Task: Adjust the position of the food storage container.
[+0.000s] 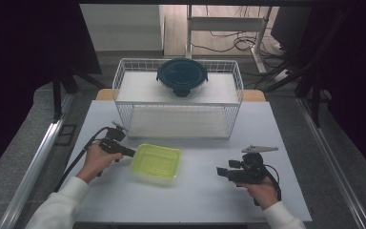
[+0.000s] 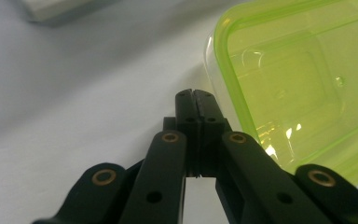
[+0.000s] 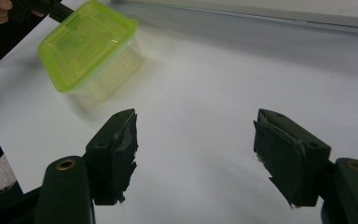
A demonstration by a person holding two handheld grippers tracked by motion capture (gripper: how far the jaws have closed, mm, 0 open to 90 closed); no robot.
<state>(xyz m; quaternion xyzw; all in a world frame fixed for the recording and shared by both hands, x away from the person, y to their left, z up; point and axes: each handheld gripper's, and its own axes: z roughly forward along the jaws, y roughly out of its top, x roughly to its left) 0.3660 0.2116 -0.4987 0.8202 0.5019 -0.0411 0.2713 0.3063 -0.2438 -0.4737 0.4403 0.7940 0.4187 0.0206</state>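
One round lidded bowl [image 1: 182, 76] on rack [image 1: 124, 86]

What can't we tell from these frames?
- Left gripper view: shut tips sit at the green container lid's edge; contact unclear, and the frame edge cuts the container off.
- High view: contents of the round dark-lidded container on the wire rack are hidden by its lid.
- Right gripper view: the rack's base is cropped at the top.

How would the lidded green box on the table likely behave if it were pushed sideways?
The box looks see-through and empty, so it is probably light and would slide easily on the smooth table. Its flat, wide base makes tipping or rolling unlikely. The thin plastic walls seem stiff enough to hold their shape.
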